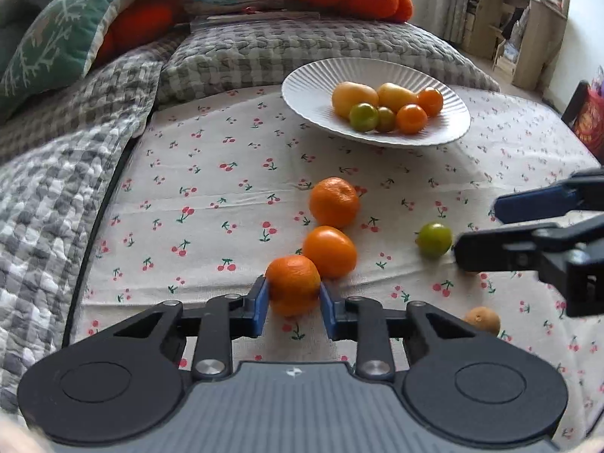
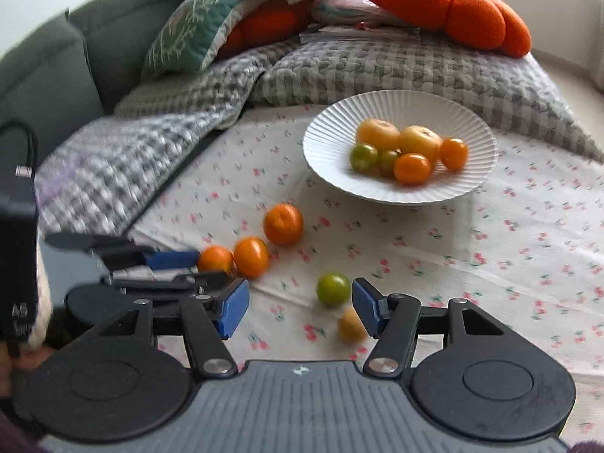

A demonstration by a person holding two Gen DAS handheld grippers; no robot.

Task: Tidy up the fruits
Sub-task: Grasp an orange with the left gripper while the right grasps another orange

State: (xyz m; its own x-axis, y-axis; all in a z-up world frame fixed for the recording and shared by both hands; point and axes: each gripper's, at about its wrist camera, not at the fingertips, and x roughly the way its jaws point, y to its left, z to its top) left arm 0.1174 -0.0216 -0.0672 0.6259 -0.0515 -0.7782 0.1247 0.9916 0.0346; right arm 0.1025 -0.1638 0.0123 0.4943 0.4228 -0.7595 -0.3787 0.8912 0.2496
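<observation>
Left gripper [image 1: 294, 294] clamped on the nearest orange [image 1: 292, 283] — right gripper [image 2: 300, 307] gaping around the green fruit [image 2: 333, 288]. Next: lift to the far plate [image 1: 313, 83].

Soft daylight filled the room, even and fairly bright, and the white plate [image 1: 449, 120] looked washed and pale. Shadows were faint: a thin one lay under the plate's near rim, small ones beneath the loose fruit. No harsh glare showed anywhere. Both fisheye views bent the scene hard toward the edges, with dark rounded corners. The left wrist view was crisp. The right wrist view was smeared, the cherry-print cloth [image 2: 509, 264] and grey checked quilt [image 2: 124, 173] blurred as if by motion.
</observation>
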